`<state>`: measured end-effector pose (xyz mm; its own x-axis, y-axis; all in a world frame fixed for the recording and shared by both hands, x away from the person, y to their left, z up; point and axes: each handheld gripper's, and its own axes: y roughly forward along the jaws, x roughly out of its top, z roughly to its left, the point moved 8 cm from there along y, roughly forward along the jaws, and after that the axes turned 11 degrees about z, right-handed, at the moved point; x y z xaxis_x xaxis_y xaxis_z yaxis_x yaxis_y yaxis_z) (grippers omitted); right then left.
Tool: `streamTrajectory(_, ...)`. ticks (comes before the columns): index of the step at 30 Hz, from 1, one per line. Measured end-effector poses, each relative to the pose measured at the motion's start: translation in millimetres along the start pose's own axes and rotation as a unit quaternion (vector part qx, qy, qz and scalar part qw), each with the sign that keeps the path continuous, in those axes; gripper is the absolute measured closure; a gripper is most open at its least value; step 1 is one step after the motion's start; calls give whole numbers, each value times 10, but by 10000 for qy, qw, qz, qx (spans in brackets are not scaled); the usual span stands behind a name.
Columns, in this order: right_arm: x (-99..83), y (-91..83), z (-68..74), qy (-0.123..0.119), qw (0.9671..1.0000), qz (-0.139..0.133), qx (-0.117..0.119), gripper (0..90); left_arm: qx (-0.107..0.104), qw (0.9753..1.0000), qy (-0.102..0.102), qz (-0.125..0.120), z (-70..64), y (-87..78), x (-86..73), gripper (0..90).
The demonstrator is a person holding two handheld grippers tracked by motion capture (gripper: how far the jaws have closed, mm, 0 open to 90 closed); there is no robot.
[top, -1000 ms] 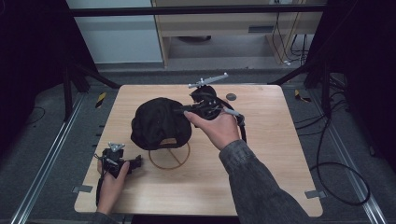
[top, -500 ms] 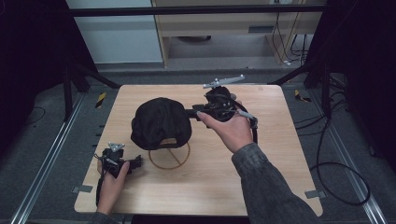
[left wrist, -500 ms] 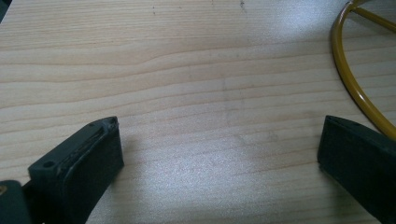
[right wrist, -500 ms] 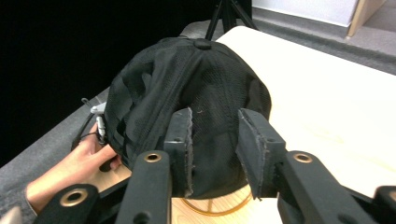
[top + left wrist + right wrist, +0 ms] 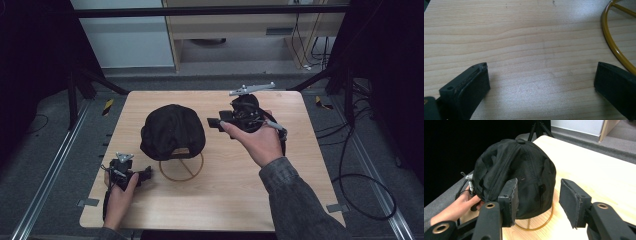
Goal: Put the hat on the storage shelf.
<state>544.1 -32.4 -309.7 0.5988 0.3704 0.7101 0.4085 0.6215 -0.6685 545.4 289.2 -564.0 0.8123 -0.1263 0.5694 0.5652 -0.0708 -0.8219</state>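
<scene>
High view is showing both tongs, right (image 5: 214,123) and left (image 5: 146,173), spread empty beside the soft, light black cap (image 5: 172,131), best pinched at its rim.

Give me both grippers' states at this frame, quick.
Left gripper: open, empty, low over the table beside the yellow wire stand.
Right gripper: open, empty, jaws pointed at the black cap.

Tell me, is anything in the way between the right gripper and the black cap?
Nothing visible is. The right gripper sits beside the black cap with bare table between them. In the right gripper view its open jaws point straight at the cap on its yellow wire stand.
</scene>
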Motion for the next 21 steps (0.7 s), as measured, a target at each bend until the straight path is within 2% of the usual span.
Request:
streamTrajectory(6, -53, -35, -41, -15, 9999, 61, -113, 448, 0, 10000, 0, -1, 0, 0, 0, 0)
streamTrajectory(21, -156, -240, -126, -118, 9990, -49, -430, 311, 0, 10000, -1, -1, 0, 0, 0, 0)
